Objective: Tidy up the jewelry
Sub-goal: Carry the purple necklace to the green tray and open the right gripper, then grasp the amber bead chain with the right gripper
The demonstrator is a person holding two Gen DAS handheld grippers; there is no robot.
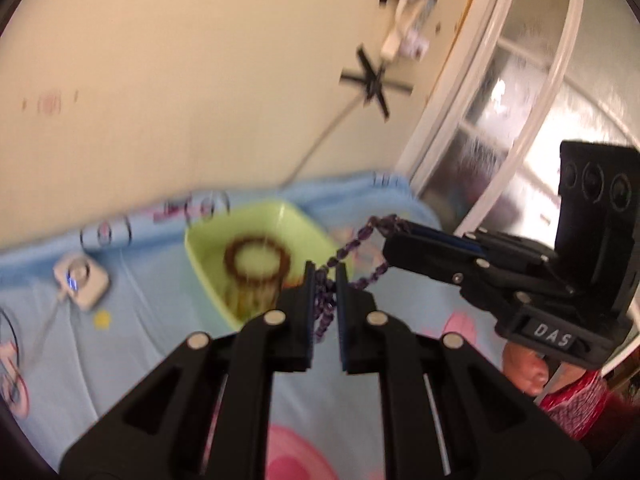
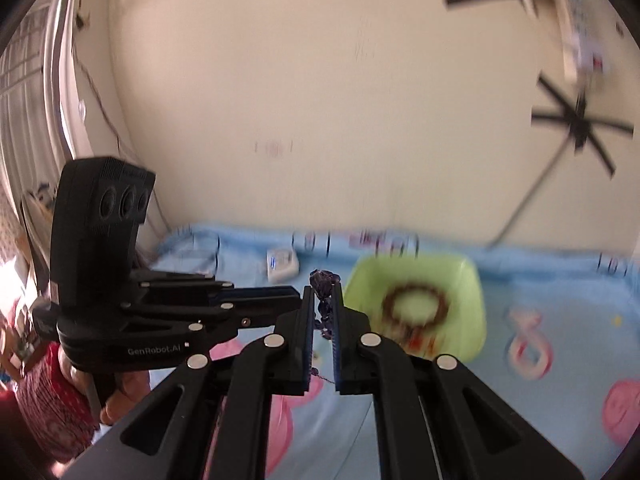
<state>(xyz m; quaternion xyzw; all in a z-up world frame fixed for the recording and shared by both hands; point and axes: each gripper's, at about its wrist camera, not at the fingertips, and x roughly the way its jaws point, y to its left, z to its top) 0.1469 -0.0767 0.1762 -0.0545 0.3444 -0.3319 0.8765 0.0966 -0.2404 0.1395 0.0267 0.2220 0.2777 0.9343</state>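
Two grippers pinch one purple bead necklace (image 1: 362,236): the left gripper (image 1: 325,280) and right gripper (image 2: 322,304) each clamp a section. Beyond them, a brown bead bracelet (image 1: 256,258) lies in the green tray (image 1: 200,248).

Left gripper (image 1: 325,280) and right gripper (image 2: 323,300): matte black, silver round screws, blue-edged pads, white lettering.

Bracelet (image 2: 414,307) in tray (image 2: 472,280) (on bedsheet (image 2: 560,320))
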